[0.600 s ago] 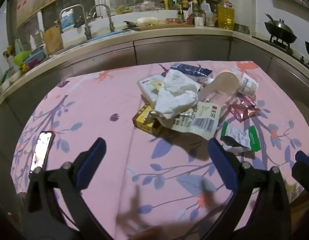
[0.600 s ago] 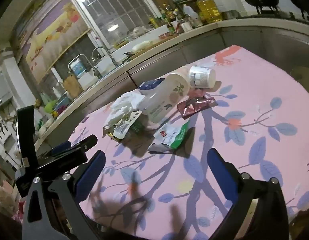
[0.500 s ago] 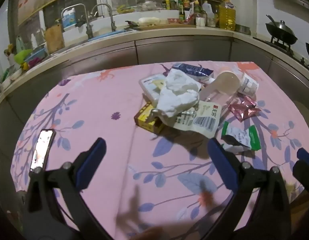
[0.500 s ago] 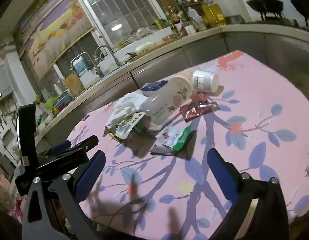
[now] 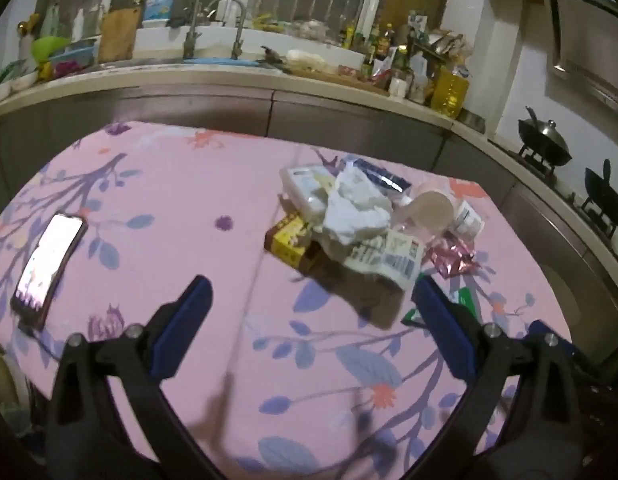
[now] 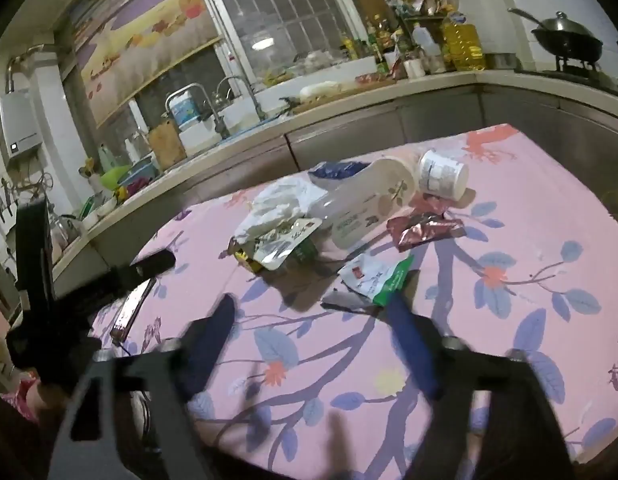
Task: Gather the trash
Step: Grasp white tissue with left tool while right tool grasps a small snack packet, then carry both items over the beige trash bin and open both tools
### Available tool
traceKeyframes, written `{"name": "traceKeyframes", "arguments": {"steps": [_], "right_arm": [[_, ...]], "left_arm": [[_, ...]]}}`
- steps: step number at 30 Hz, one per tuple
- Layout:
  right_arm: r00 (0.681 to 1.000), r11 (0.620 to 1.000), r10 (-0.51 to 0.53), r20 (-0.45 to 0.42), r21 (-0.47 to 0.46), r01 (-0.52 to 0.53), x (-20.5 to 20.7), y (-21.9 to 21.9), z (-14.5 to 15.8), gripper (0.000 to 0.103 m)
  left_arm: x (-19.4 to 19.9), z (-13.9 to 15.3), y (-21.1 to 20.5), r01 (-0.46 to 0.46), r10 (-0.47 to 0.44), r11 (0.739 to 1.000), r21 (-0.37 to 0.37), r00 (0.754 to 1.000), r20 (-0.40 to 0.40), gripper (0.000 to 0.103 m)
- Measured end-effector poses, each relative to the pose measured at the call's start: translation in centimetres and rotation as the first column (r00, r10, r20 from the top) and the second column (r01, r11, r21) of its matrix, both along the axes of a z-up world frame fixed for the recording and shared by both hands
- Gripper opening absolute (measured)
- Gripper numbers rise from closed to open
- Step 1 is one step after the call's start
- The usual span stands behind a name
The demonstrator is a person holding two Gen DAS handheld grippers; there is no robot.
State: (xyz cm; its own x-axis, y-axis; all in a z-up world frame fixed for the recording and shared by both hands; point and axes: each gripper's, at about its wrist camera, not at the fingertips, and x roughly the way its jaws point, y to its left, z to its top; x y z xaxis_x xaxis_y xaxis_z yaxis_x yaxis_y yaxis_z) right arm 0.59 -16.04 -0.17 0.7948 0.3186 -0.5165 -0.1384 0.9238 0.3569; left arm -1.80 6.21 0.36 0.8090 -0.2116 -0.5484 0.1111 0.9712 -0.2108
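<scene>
Trash, crumpled tissue, shiny wrappers and a smooth bottle, lies heaped on the flowery pink tabletop. The left hand-held gripper gapes wide and empty. The right hand-held gripper has just been closing, with nothing between its jaws.

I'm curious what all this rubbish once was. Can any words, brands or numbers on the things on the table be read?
None can be read for certain.
White pouch: barcode and printed lines, too blurred.
Plastic bottle: label text too small; only a plant picture shows.
Small white tub: print too blurred.
Green and white packet: red mark and text, unreadable.
Yellow box: print too small.
Phone: lit screen, glare only.
</scene>
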Motion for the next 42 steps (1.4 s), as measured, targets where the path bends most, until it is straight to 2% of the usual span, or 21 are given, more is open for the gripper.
{"name": "traceKeyframes", "arguments": {"steps": [1,4,6,9,10,13,15,16,18,19,21,22,23,24,25,30,34,36,42], "right_arm": [[1.000,1.000,0.010,-0.013,0.002,-0.010,0.2,0.0,-0.1,0.050],[0.999,1.000,0.028,-0.045,0.005,-0.027,1.2,-0.1,-0.4,0.035],[0.996,0.998,0.044,-0.076,0.041,-0.041,2.2,-0.5,-0.6,0.033],[0.987,0.984,0.082,-0.141,0.166,-0.058,4.5,-1.3,-1.1,0.033],[0.982,0.975,0.099,-0.159,0.212,-0.064,5.3,-1.5,-1.2,0.033],[0.972,0.945,0.139,-0.191,0.319,-0.072,7.8,-1.8,-1.2,0.033],[0.967,0.936,0.149,-0.208,0.344,-0.070,9.2,-1.5,-1.3,0.033],[0.964,0.934,0.156,-0.216,0.350,-0.073,9.8,-1.3,-1.3,0.033],[0.957,0.927,0.175,-0.232,0.366,-0.080,11.3,-1.2,-1.7,0.033],[0.953,0.925,0.181,-0.242,0.372,-0.081,11.8,-1.0,-1.8,0.033],[0.943,0.915,0.199,-0.267,0.396,-0.080,12.8,-0.6,-2.4,0.033],[0.937,0.905,0.213,-0.277,0.417,-0.083,13.3,-0.8,-2.9,0.032],[0.935,0.894,0.225,-0.273,0.439,-0.087,13.4,-0.7,-3.0,0.027],[0.937,0.890,0.233,-0.261,0.445,-0.097,13.5,-0.6,-3.1,0.009],[0.939,0.894,0.234,-0.254,0.435,-0.105,13.2,-0.6,-2.9,0.004],[0.954,0.904,0.224,-0.201,0.410,-0.125,11.4,-1.6,-1.7,0.000],[0.973,0.902,0.175,-0.152,0.420,-0.096,9.7,-4.1,-0.9,0.000],[0.979,0.892,0.147,-0.140,0.446,-0.070,8.7,-6.0,-0.8,0.000],[0.989,0.823,0.087,-0.117,0.568,-0.005,7.7,-10.7,-0.3,0.000]], "left_arm": [[0.3,0.2,0.2,0.005,-0.005,1.000,0.006,1.000,0.010,0.097],[2.0,1.1,0.7,0.054,-0.054,0.998,0.015,0.998,0.033,0.089],[3.1,1.4,0.7,0.094,-0.094,0.995,0.017,0.995,0.035,0.085],[5.9,1.2,-0.1,0.173,-0.173,0.985,0.014,0.985,-0.012,0.075],[7.2,0.8,-0.6,0.216,-0.216,0.976,-0.009,0.975,-0.044,0.074],[9.8,-0.4,-1.7,0.272,-0.274,0.962,-0.037,0.955,-0.113,0.069],[11.2,-1.2,-2.5,0.297,-0.302,0.953,-0.050,0.941,-0.151,0.061],[11.9,-1.7,-3.1,0.310,-0.314,0.949,-0.048,0.934,-0.171,0.056],[12.8,-2.4,-4.1,0.335,-0.334,0.942,-0.030,0.921,-0.198,0.038],[13.2,-2.8,-4.7,0.351,-0.346,0.936,-0.018,0.912,-0.218,0.032],[13.4,-3.0,-4.7,0.360,-0.356,0.933,-0.027,0.907,-0.225,0.008],[13.3,-2.8,-4.7,0.364,-0.363,0.931,-0.037,0.906,-0.216,0.006],[13.2,-2.7,-4.7,0.367,-0.367,0.929,-0.042,0.908,-0.204,0.006],[13.0,-2.4,-4.5,0.364,-0.366,0.930,-0.044,0.910,-0.193,0.006],[12.7,-2.1,-4.1,0.359,-0.362,0.932,-0.047,0.915,-0.178,0.005],[11.4,0.3,-1.5,0.326,-0.337,0.939,-0.108,0.935,-0.108,0.005],[10.2,2.3,-0.3,0.308,-0.314,0.946,-0.096,0.948,-0.055,0.005],[10.0,2.9,-0.2,0.316,-0.322,0.943,-0.106,0.945,-0.050,0.005],[8.4,5.2,-2.8,0.424,-0.426,0.900,-0.100,0.905,0.001,0.005]]}}
